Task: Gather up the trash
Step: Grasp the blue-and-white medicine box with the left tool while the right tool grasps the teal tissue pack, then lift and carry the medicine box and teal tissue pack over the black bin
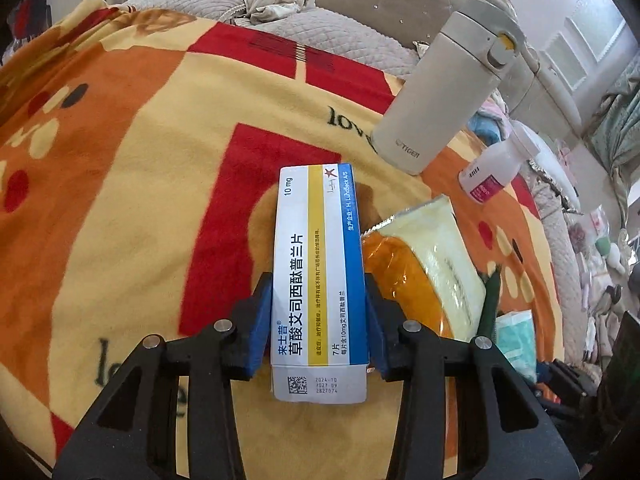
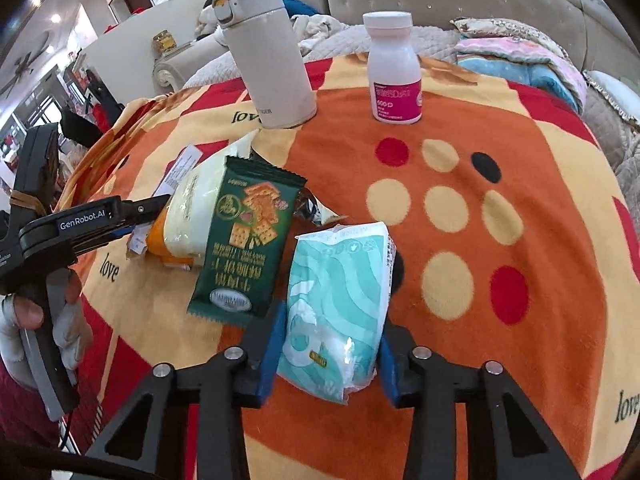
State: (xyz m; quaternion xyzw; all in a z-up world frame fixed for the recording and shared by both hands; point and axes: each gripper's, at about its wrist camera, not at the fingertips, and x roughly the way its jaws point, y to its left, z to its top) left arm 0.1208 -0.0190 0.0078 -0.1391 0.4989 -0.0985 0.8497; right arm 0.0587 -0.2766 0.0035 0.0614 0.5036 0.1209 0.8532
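My left gripper (image 1: 319, 312) is shut on a white, blue and yellow medicine box (image 1: 318, 264), its blue pads (image 1: 260, 320) pressing both long sides over the blanket. An orange and cream wrapper (image 1: 424, 268) lies just right of the box. My right gripper (image 2: 330, 354) is shut on a teal and white tissue pack (image 2: 340, 300), held between its blue pads. A green cracker wrapper (image 2: 250, 240) lies left of the pack, next to the orange and cream wrapper (image 2: 188, 216). The left gripper's body (image 2: 80, 224) shows at the left of the right wrist view.
A cream thermos (image 2: 266, 52) and a white pill bottle with a pink label (image 2: 394, 68) stand at the far side of the orange, red and yellow blanket (image 2: 500, 168). The thermos (image 1: 444, 92) and bottle (image 1: 496, 164) also show in the left wrist view. Sofa cushions lie behind.
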